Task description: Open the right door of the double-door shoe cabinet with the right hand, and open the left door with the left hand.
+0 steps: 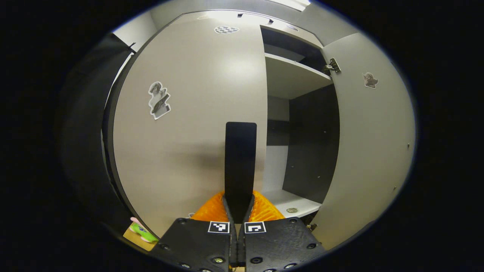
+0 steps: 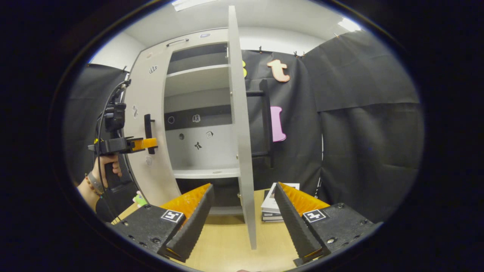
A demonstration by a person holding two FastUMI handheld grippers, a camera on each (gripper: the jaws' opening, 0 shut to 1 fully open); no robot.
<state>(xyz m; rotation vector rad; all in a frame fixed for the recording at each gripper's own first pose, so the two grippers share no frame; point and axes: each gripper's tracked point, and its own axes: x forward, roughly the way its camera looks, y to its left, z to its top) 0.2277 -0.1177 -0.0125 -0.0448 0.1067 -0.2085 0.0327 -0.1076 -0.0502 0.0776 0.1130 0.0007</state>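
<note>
Fingers of the left gripper (image 1: 240,211) are clenched on the left door's handle (image 1: 240,158), ready for pulling; that left door (image 1: 189,124) is closed. The right door (image 2: 242,143) is swung wide, and the right gripper (image 2: 244,221) is released. Contact behind the handle is hidden.

Cabinet (image 2: 196,113) stands on worktop (image 2: 227,241). Right door (image 2: 240,132) swung out edge-on, left door (image 2: 145,124) flush. Left gripper (image 2: 145,143) at left door handle (image 2: 148,133). Books (image 2: 274,206) on worktop, right of open door. Shelves (image 2: 200,173) inside.
</note>
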